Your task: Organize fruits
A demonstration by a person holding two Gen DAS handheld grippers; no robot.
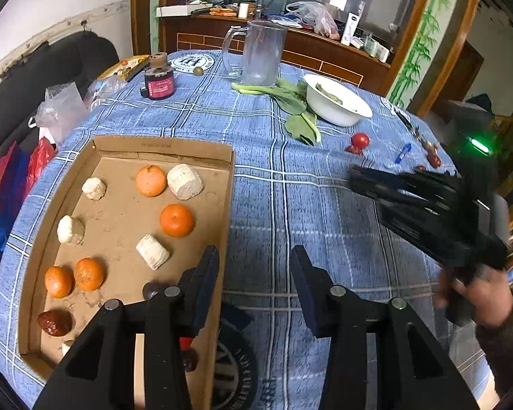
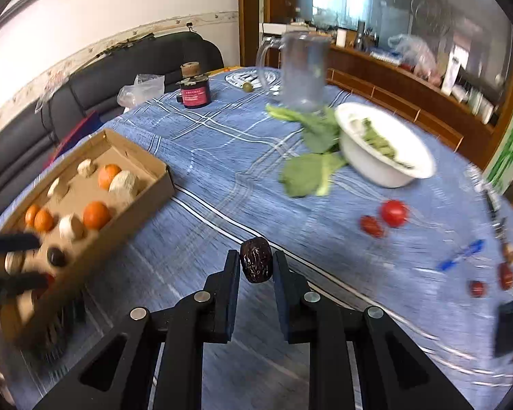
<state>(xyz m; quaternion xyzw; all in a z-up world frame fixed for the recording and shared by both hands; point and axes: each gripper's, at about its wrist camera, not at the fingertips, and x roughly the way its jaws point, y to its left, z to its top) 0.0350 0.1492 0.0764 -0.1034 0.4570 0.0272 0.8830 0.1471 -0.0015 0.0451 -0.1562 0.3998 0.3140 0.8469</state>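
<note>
- right gripper [image 2: 256, 264] clamped tight on a dark wrinkled date [image 2: 255, 263], held above the blue tablecloth [image 2: 222, 157], right of the cardboard tray [image 2: 133, 198]
- left gripper [image 1: 254, 263] part open, nothing between its fingers, over the tray's right edge
- oranges [image 1: 176, 220] and white chunks [image 1: 184, 181] lie inside the tray

Blue plaid tablecloth [image 1: 273, 205], cardboard tray [image 1: 227, 205], white bowl [image 1: 338, 109], glass jug [image 1: 261, 54], tomato [image 1: 360, 140], greens [image 1: 290, 102]
</note>
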